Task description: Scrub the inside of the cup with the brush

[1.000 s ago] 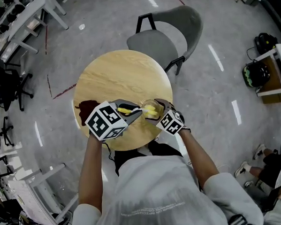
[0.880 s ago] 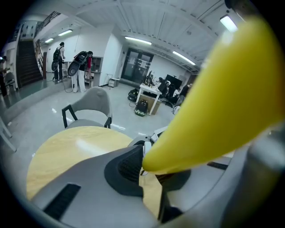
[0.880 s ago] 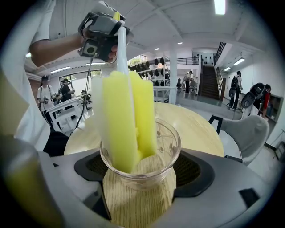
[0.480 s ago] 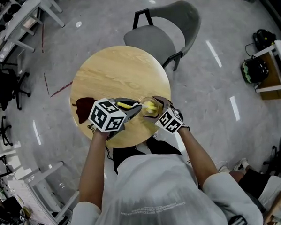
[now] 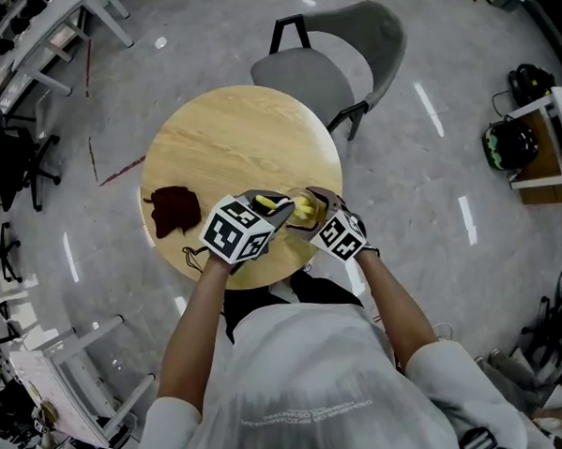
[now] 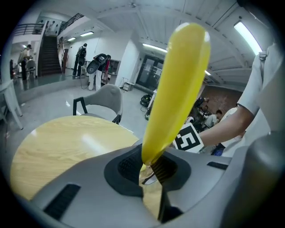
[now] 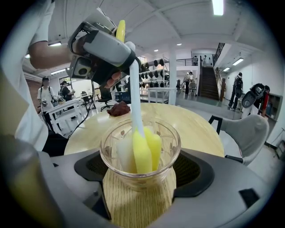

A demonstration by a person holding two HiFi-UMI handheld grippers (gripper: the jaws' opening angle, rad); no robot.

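**Scrubbing step: brush (image 7: 141,153) set inside glass cup (image 7: 168,153)**

The right hand-held gripper (image 7: 140,180) is closed around the lower part of 1 clear glass cup, held upright over the near edge of the round wooden surface (image 5: 229,137). The left hand-held gripper (image 6: 151,167) is clamped on the yellow handle of 1 brush, whose yellow and white sponge head sits down inside the cup. Scrubbing appears to be in hand. The next move likely calls for twisting or pumping the head against the glass wall with the cup steady. Also in view are 1 dark red cloth (image 5: 175,208) on the surface and 1 grey chair (image 5: 338,66) beyond it
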